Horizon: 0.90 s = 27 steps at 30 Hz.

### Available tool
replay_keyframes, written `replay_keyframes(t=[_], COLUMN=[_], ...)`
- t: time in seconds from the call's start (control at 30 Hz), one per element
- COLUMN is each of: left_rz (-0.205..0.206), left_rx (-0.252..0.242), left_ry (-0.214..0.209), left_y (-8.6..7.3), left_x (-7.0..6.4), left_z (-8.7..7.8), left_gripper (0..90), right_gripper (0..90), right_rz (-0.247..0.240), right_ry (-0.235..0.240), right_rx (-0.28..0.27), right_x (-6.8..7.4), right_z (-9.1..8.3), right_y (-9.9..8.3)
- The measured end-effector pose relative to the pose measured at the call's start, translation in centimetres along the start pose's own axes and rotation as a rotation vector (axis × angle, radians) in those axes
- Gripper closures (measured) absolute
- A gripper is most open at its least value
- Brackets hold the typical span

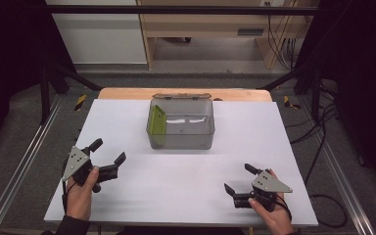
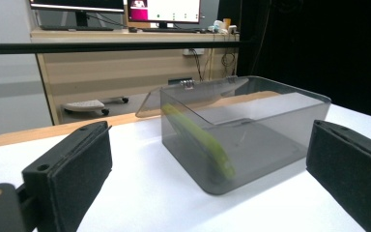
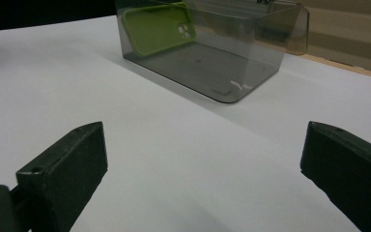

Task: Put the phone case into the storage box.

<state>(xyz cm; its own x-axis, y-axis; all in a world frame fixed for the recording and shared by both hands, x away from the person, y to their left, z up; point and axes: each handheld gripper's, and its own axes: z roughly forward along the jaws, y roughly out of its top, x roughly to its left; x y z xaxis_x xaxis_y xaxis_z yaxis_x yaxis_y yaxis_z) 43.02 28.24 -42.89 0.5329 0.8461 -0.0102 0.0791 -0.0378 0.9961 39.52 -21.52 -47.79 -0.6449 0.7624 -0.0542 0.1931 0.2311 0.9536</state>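
green phone case (image 1: 156,126) leans on left wall inside clear grey box (image 1: 181,140) on white table (image 1: 186,191); left gripper (image 1: 108,155) and right gripper (image 1: 236,178) both empty, jaws spread wide.

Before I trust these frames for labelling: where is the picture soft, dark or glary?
High view: sides black, white table evenly lit, box sharp. Left gripper view: green phone case smeared through the tinted wall, left tongs soft at close range. Right gripper view: case crisp, top left corner black.
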Motion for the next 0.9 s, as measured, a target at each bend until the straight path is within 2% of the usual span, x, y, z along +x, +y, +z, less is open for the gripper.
replay_keyframes(t=[0.2,0.53,0.77,0.9], left_rz=[0.007,0.019,0.048,0.046], left_rx=[0.012,0.007,0.016,0.019], left_ry=[-0.011,-0.001,-0.005,-0.005], left_y=[-0.5,-1.0,-1.2,-1.3], left_x=[-0.3,-0.6,-0.8,-0.8], left_z=[-0.4,-1.7,-2.2,-2.4], left_gripper=[1.9,1.8,1.8,1.8], right_gripper=[2.8,2.8,2.8,2.8], right_rz=[-0.001,-0.003,-0.003,-0.004], right_ry=[0.0,0.001,0.0,0.001], right_rx=[0.001,-0.001,0.0,0.001], right_x=[0.0,0.1,0.1,0.1], right_z=[0.0,0.0,0.0,0.0], right_y=[0.0,0.0,0.0,0.0])
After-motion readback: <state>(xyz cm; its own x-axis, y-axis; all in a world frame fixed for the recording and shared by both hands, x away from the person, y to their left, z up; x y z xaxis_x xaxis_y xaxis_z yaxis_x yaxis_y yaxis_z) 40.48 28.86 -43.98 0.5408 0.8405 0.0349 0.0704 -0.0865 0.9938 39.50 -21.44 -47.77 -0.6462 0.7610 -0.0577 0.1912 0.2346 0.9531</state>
